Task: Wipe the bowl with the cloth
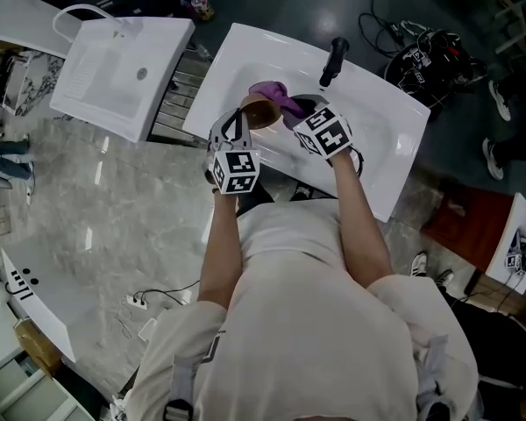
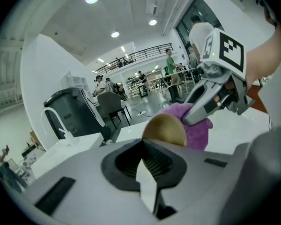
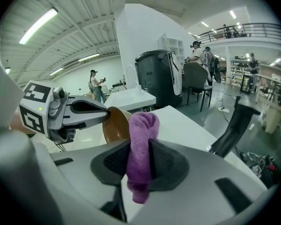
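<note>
**A:** Where do we stand at the jaws?

**B:** Our left gripper (image 2: 147, 149) has its jaws closed on the rim of the brown bowl (image 2: 164, 129). It is a thin pinch on one edge, with nothing under the bowl. Our right gripper (image 3: 140, 165) is clamped on a fold of the purple cloth (image 3: 143, 128), a bunched head above the jaws and a short tail hanging below.

**A:** And the bowl itself?

**B:** It is in the air, tipped on its side over the white sink (image 1: 390, 125), toward the far left part of the basin, with its hollow facing the right gripper. The cloth's head sits at the bowl's mouth. We'd say it is touching, though no view lets us be sure.

**A:** So we judge the wiping is at hand. What could spoil it?

**B:** Mostly the hold on the rim. If we press hard with the cloth, the push works against that single pinch, and the bowl may twist, slip out and drop into the basin.

**A:** And the cloth?

**B:** We hold it by one fold, so a dragging stroke could pull it through the jaws. Then we'd be rubbing with the jaw, not the fabric.

**A:** Anything nearby?

**B:** The black faucet (image 1: 336, 55) stands at the sink's far edge, near the right gripper. A wide stroke that way could knock it.
</note>
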